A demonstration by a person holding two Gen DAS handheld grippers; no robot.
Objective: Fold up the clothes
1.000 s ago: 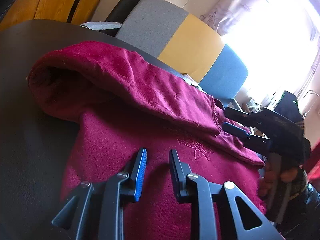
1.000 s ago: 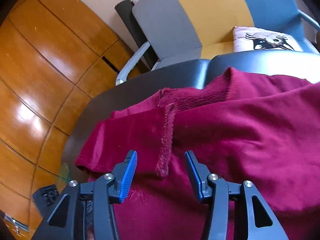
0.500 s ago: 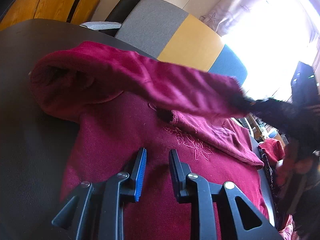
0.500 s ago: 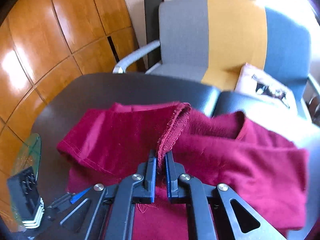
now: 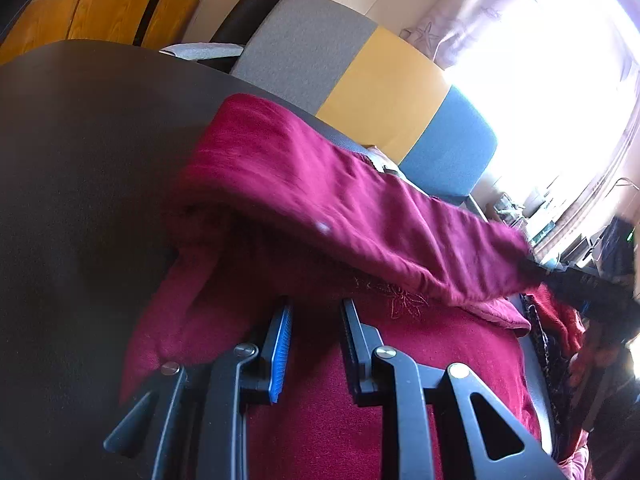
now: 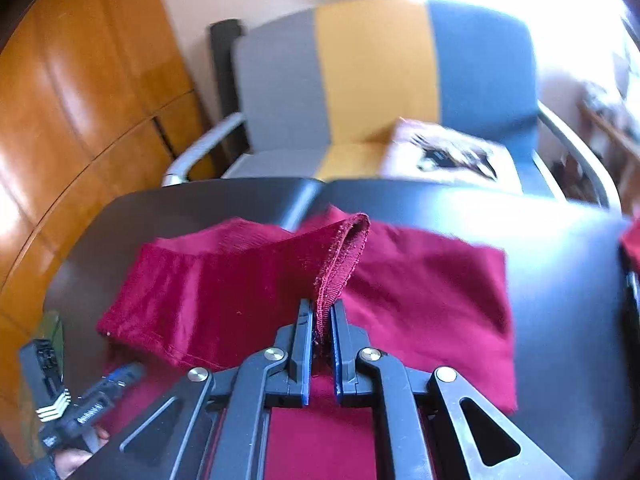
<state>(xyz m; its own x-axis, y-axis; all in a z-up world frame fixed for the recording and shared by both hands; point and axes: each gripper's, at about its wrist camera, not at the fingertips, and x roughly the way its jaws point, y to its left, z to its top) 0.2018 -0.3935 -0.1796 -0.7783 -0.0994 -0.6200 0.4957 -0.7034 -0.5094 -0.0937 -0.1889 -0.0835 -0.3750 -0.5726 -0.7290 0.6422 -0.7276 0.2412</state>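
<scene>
Your garment point(image 6: 420, 280) lies on the dark table point(image 6: 560, 280), mid-frame in both views, its lifted flap running long from upper left to right edge in the left view. Your right gripper point(image 6: 320, 320), apart a second ago, is now clamped on the ribbed hem and has raised it. Your left gripper point(image 5: 316, 320) stays part-open above the cloth, gripping nothing.

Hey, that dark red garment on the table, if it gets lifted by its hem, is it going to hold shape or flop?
Probably floppy: the dark red garment sags in a band from the right gripper, which is shut on its ribbed hem. It looks thick and plush, so likely not slippery. The rest should drag on the table.
</scene>
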